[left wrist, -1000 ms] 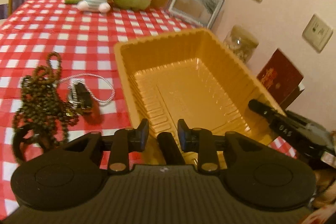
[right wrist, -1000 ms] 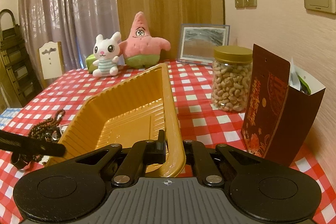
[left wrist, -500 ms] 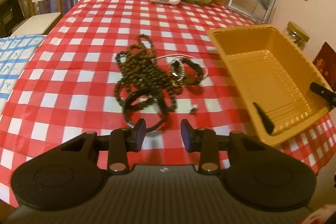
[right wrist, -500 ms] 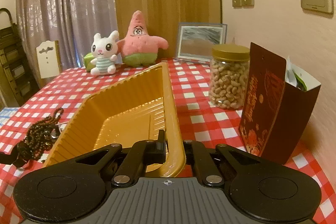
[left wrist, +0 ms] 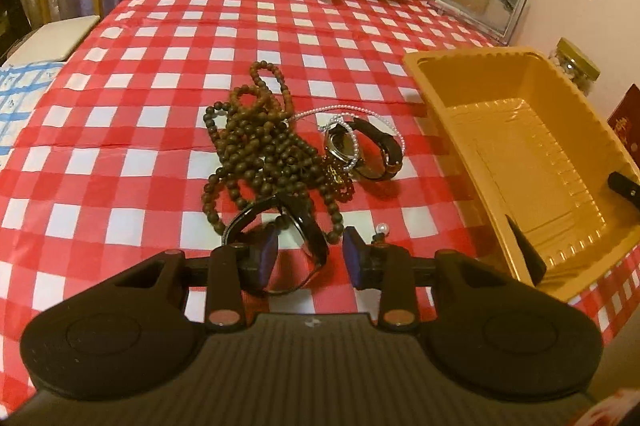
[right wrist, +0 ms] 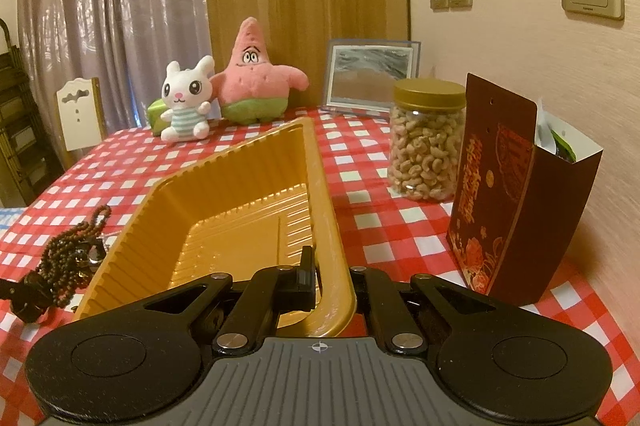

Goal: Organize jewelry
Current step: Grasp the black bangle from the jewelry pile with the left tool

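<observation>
Black bangle between parted left tongs; right tongs clamp tray wall.

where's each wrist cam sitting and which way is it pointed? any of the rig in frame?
Left wrist: on the left gripper, angled down at the jewelry pile on the checked tablecloth; its open fingers show.
Right wrist: on the right gripper, looking along the table toward the wall; its fingers clamp the yellow tray rim.
Shared: tray, beads, plush toys, picture frame, nut jar.
</observation>
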`<state>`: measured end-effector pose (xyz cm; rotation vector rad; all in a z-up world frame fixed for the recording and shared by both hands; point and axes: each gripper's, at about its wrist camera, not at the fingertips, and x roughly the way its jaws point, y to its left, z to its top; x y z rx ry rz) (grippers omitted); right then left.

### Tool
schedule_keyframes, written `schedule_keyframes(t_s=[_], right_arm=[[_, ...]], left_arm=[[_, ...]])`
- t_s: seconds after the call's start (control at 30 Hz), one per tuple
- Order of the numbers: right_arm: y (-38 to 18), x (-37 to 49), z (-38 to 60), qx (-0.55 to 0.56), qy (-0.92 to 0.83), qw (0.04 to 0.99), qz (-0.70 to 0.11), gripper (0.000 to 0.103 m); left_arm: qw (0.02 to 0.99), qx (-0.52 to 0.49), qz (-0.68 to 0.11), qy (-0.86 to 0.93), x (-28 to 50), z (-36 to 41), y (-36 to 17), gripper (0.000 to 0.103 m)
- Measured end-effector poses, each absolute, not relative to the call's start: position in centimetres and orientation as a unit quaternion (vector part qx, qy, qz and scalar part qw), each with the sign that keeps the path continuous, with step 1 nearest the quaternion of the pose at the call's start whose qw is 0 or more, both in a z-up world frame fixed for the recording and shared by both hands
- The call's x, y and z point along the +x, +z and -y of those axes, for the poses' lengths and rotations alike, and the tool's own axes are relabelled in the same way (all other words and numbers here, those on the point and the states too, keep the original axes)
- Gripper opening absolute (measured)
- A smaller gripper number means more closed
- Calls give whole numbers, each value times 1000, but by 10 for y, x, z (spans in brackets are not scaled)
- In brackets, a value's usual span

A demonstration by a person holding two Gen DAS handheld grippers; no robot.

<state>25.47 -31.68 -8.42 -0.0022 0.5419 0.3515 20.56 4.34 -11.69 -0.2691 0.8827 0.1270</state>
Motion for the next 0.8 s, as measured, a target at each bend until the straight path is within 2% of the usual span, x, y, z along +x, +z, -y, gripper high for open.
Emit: schedule_keyframes(t_s=[0.07,0.13,0.2,0.4,0.8], right_arm=[[-84,255,317,-1,173,948,-266,5],[-84,255,318,-1,174,948,-266,5],[-84,255,318,0,174,948,-268,5],[-83,254,317,1,171,948,-268,5],[-85,250,296,1,139,952,-273,5]], left_arm=[[890,-137,-430,61,210,-45,-120,30],[888,-149,-431,62,212,-48,-122,26],[887,-154,-431,63,213,-49,-123,17],[888,-154,-428,67,207,-50,-121,9],[901,-150,-400,68,186,-42,-93,8]])
